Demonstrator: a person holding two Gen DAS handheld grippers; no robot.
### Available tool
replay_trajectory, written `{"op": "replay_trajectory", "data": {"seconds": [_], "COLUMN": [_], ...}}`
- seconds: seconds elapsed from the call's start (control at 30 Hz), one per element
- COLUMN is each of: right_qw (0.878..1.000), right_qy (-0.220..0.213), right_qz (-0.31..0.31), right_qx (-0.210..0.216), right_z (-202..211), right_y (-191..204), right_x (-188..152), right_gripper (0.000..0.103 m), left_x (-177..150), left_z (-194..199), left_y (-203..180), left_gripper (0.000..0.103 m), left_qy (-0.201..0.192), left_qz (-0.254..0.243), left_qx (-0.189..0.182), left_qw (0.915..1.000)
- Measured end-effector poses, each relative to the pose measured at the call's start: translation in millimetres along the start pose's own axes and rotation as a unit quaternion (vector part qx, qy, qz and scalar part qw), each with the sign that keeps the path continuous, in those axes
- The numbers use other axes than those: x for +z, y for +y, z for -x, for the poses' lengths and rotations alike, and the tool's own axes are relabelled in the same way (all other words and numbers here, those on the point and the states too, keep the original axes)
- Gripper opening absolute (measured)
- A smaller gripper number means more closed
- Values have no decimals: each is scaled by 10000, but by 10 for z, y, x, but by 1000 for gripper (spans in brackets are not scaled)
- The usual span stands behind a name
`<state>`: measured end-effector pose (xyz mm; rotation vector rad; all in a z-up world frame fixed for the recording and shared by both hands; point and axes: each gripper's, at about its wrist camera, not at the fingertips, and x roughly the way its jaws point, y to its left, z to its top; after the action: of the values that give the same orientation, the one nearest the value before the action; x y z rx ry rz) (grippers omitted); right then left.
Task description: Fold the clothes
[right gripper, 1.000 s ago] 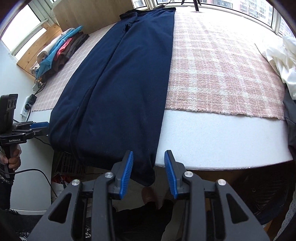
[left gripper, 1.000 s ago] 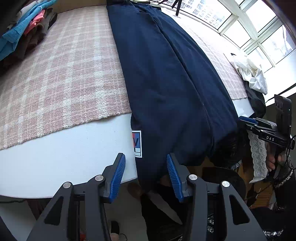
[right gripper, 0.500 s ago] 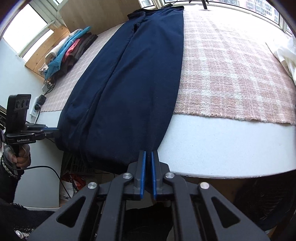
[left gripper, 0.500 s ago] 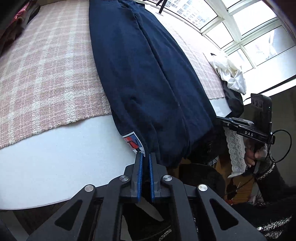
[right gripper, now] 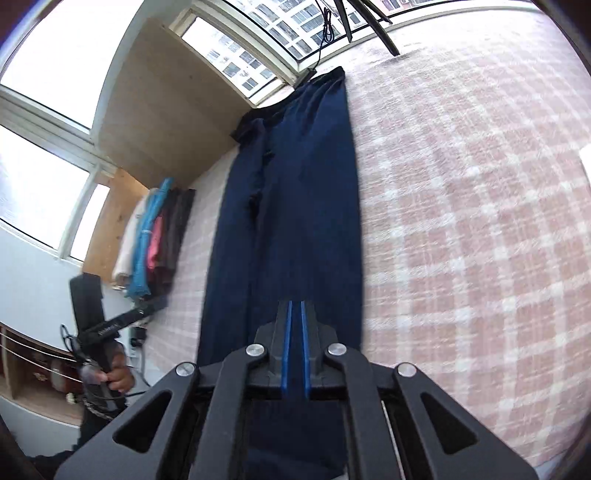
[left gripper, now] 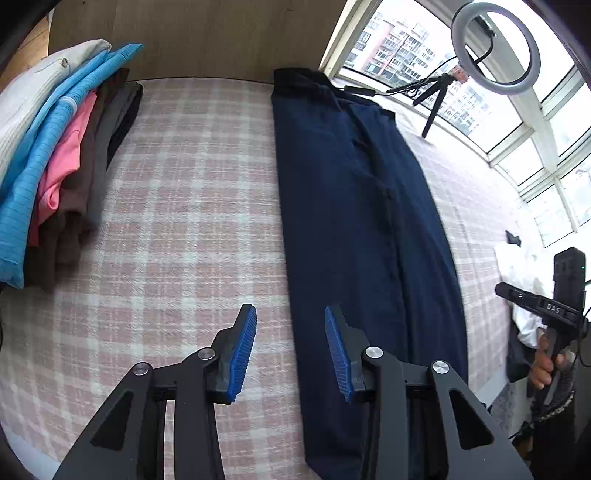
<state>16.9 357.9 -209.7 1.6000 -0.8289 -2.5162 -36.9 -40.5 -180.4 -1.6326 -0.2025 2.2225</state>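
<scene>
The trousers (left gripper: 343,206) lie stretched flat along the pink checked cloth (left gripper: 192,206) on the table, waistband at the far end by the wooden panel (left gripper: 192,33), legs running toward the cameras; the left gripper (left gripper: 290,350) hovers over their left edge with its jaws parted, having just been opening, and nothing between the blue pads (left gripper: 242,350); the right gripper (right gripper: 295,347) stands over the near right part of the trousers (right gripper: 291,206), its jaws almost together with a thin slit showing; whether cloth is pinched there I cannot tell; a stack of folded clothes (left gripper: 62,147) sits at the cloth's far left corner, well apart from the trousers; a ring light (left gripper: 495,40) on a small tripod stands by the window.
</scene>
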Motion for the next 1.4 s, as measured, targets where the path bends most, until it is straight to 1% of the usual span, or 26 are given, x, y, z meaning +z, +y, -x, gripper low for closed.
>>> {"op": "replay_trajectory", "data": {"seconds": [0.03, 0.07, 0.1, 0.17, 0.23, 0.27, 0.33, 0.37, 0.47, 0.53, 0.6, 0.67, 0.77, 0.87, 0.93, 1.0, 1.07, 1.1, 1.13, 1.17, 1.2, 1.23, 1.3, 1.33, 1.4], "right_qw": [9997, 9984, 9975, 9948, 9939, 9942, 9953, 9960, 9977, 9977, 9952, 9912, 9899, 9854, 9831, 9836, 9851, 9853, 9845, 9845, 9848, 9857, 9885, 9913, 9974], "right_qy": [104, 194, 260, 378, 544, 556, 451, 400, 267, 278, 262, 239, 189, 146, 107, 50, 85, 125, 53, 25, 14, 18, 55, 97, 207], "right_qz": [174, 353, 581, 947, 955, 916, 859, 800, 596, 597, 855, 1111, 1184, 1339, 1392, 1368, 1326, 1324, 1385, 1410, 1424, 1407, 1318, 1188, 696], "right_qx": [156, 401, 305, -20, -21, 5, -32, -63, -177, -186, -402, -679, -757, -1041, -1185, -1176, -1095, -1071, -1071, -1039, -998, -924, -738, -565, -30], "right_z": [34, 84, 155, 275, 329, 367, 407, 399, 342, 309, 257, 212, 156, 119, 120, 129, 94, 63, 64, 56, 44, 27, -19, -23, -37], "right_y": [-3, -4, 17, 85, 146, 188, 285, 304, 348, 393, 510, 589, 651, 685, 682, 661, 643, 644, 652, 663, 675, 674, 665, 633, 559], "right_x": [-58, -139, -260, -572, -914, -1101, -1455, -1598, -1973, -2140, -2278, -2370, -2422, -2430, -2426, -2420, -2422, -2426, -2437, -2436, -2431, -2422, -2395, -2373, -2309], "right_gripper": [9, 9, 9, 10, 11, 17, 35, 36, 37, 37, 37, 37, 37, 37, 37, 37, 37, 37, 37, 37, 35, 21, 6, 6, 5], "left_x": [-101, -275, -438, -747, -1032, -1165, -1432, -1557, -1840, -1966, -2066, -2146, -2179, -2179, -2180, -2181, -2185, -2185, -2184, -2182, -2180, -2175, -2153, -2130, -2071], "left_z": [15, 36, 82, 198, 267, 290, 300, 301, 261, 224, 206, 178, 96, 54, 50, 40, 29, 23, 12, -1, -16, -27, -36, -39, -44], "left_y": [9, -61, -112, -188, -262, -274, -291, -298, -313, -368, -442, -511, -575, -605, -623, -644, -677, -696, -708, -717, -722, -720, -703, -687, -649], "left_gripper": [28, 30, 30, 30, 30, 32, 32, 32, 32, 32, 32, 35, 36, 36, 37, 37, 34, 31, 27, 16, 7, 6, 4, 4, 3], "left_qy": [105, 178, 270, 440, 588, 673, 796, 857, 985, 1040, 1071, 1088, 1055, 950, 855, 808, 745, 724, 730, 746, 775, 784, 825, 864, 948], "left_qz": [-96, -189, -304, -504, -510, -492, -424, -355, -242, -393, -599, -794, -979, -1036, -1068, -1081, -1134, -1165, -1171, -1168, -1166, -1149, -1065, -967, -736], "left_qx": [-316, -452, -347, -139, -64, -67, -15, -19, -179, -109, -121, -93, 41, 230, 265, 245, 233, 216, 158, 85, 27, -24, -304, -473, -810], "left_qw": [9994, 9986, 9986, 9977, 9969, 9965, 9959, 9957, 9947, 9937, 9924, 9908, 9896, 9898, 9902, 9905, 9905, 9903, 9903, 9903, 9901, 9903, 9904, 9904, 9895]}}
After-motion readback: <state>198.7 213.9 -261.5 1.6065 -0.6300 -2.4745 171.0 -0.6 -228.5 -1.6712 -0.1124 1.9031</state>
